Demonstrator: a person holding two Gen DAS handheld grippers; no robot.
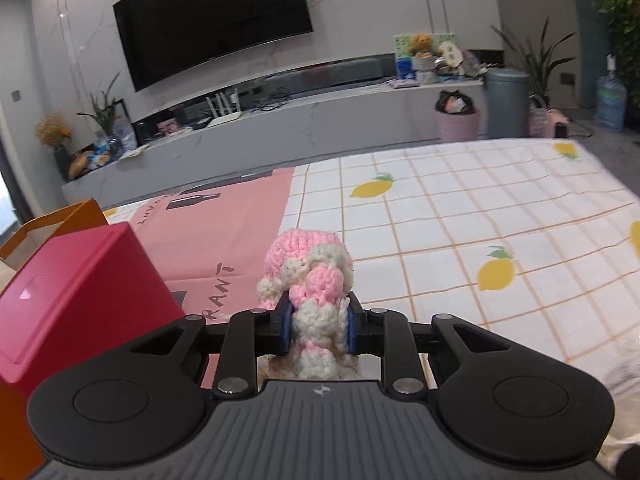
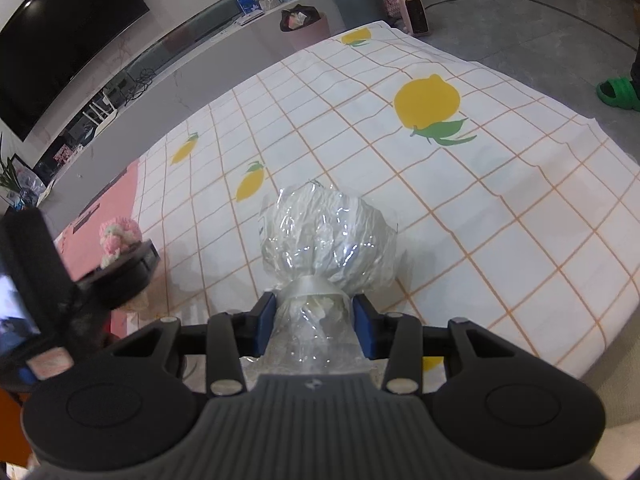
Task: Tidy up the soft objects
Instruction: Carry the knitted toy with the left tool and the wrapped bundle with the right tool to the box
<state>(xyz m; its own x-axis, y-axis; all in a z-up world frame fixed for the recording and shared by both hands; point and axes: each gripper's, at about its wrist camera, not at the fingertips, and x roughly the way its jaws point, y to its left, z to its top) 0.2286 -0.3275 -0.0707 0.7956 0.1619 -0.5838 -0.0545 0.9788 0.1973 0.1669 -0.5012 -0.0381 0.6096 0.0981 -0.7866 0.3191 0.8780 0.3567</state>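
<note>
My left gripper [image 1: 319,328] is shut on a pink and cream crocheted toy [image 1: 310,276], held above the table beside a red box [image 1: 76,292]. The toy also shows in the right wrist view [image 2: 118,238], at the left, with the left gripper under it. My right gripper [image 2: 315,322] is shut on a clear plastic-wrapped bundle [image 2: 326,236] tied with a white ribbon, above the lemon-print tablecloth [image 2: 440,184].
A pink sheet [image 1: 224,232] lies on the left part of the tablecloth [image 1: 460,216]. An orange chair [image 1: 60,220] stands behind the red box. Beyond the table are a TV [image 1: 212,20], a long cabinet, a pink bin [image 1: 458,120] and a grey bin [image 1: 506,100].
</note>
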